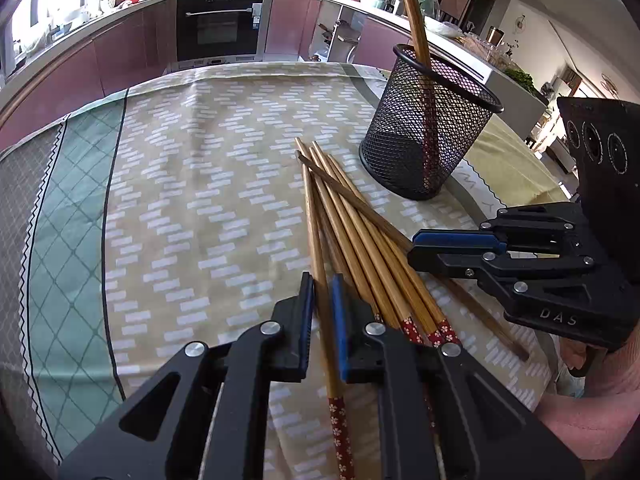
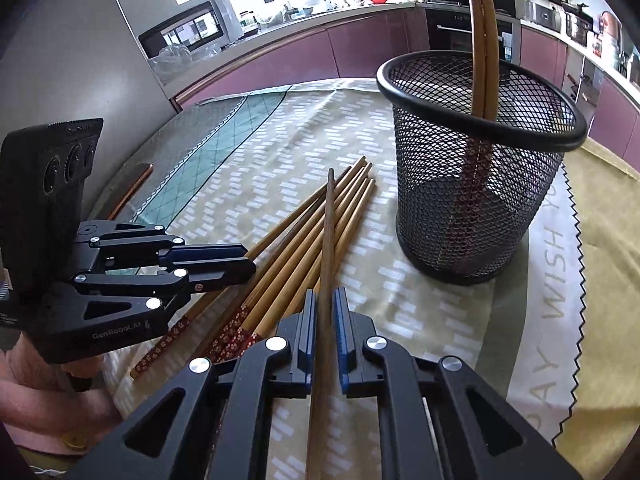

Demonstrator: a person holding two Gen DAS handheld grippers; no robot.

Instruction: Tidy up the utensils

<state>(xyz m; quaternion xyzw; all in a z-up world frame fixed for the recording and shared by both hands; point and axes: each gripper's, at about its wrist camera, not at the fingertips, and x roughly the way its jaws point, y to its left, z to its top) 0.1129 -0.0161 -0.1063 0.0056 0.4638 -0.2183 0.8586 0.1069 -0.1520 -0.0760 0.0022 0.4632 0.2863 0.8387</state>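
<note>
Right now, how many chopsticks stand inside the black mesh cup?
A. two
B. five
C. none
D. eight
A: two chopsticks lean side by side in the mesh cup, their red patterned ends at the bottom; the rest lie loose on the tablecloth.
</note>
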